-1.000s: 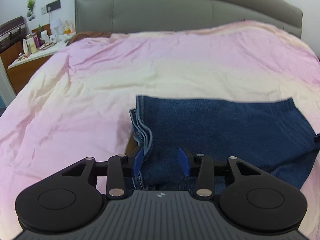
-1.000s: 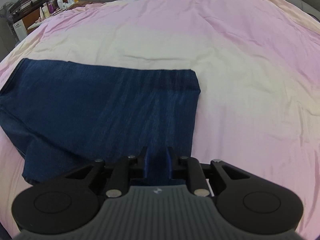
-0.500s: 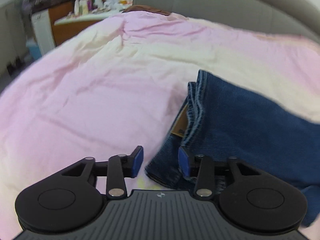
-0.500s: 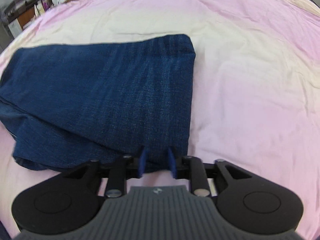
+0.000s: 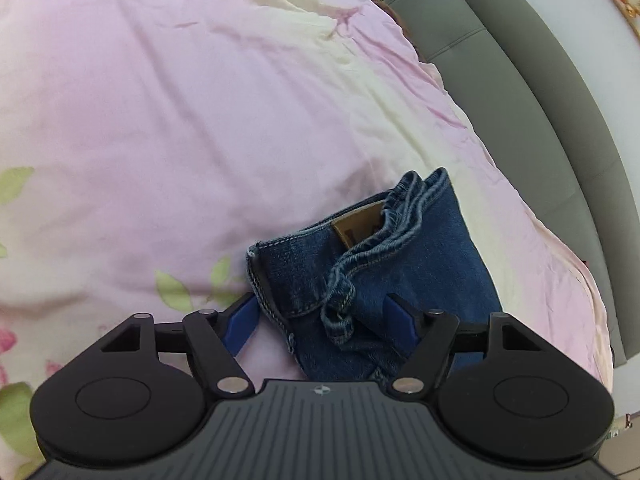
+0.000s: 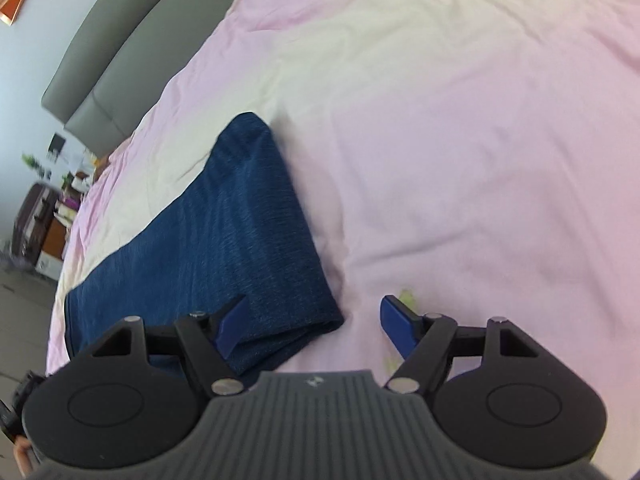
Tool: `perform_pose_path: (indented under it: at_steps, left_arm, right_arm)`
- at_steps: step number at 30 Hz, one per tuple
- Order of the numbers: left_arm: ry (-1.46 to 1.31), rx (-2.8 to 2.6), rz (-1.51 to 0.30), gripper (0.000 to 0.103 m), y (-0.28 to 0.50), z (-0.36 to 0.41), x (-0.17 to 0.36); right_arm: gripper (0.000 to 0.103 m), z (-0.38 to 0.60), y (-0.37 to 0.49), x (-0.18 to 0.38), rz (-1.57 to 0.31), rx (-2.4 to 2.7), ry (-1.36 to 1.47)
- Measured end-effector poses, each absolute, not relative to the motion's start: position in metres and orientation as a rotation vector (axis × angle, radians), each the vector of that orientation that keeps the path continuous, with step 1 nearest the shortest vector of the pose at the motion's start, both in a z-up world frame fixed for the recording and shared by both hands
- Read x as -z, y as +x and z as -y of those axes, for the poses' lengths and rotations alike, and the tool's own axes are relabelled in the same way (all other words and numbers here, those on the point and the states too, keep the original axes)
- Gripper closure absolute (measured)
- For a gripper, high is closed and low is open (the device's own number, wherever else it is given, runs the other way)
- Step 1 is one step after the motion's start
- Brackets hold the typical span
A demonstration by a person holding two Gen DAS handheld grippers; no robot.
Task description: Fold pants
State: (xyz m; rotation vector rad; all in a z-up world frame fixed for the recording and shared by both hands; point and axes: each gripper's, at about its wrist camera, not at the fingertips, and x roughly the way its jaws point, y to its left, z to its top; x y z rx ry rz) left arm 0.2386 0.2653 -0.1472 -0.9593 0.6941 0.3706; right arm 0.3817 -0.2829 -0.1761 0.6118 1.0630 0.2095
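The folded blue jeans lie on the pink bedspread. Their waistband end with a tan label shows in the left wrist view, their smooth folded end in the right wrist view. My left gripper is low over the waistband corner, jaws opening wide; denim lies between the blue pads but they do not press it. My right gripper hovers over the folded corner, jaws opening; its left pad is above the denim, its right pad above the bedspread.
A grey padded headboard runs along the far side of the bed. A cluttered nightstand stands beside the bed, seen at the left of the right wrist view. The bedspread stretches wide beyond the jeans.
Both grippers opened and let go of the jeans, which now lie flat. Both views rolled strongly, and both grippers sank closer to the bed.
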Motion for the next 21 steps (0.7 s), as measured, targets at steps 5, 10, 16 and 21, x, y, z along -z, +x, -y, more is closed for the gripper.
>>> perform_pose_path:
  at_steps: [5, 10, 16, 21]
  left_arm:
    - [-0.923, -0.38, -0.691, 0.041, 0.251, -0.259, 0.157]
    - [-0.89, -0.413, -0.695, 0.065, 0.254, -0.255, 0.146]
    - [-0.732, -0.418, -0.727, 0.078, 0.26, -0.236, 0.107]
    - [-0.71, -0.394, -0.731, 0.079, 0.247, -0.214, 0.074]
  right_arm:
    - [0.04, 0.284, 0.39, 0.205, -1.051, -0.224, 0.732]
    - [0.066, 0.265, 0.396, 0.207, -1.052, -0.281, 0.724]
    - [0.092, 0.272, 0.386, 0.174, -0.969, -0.314, 0.779]
    - [0.094, 0.27, 0.374, 0.11, -0.913, -0.329, 0.768]
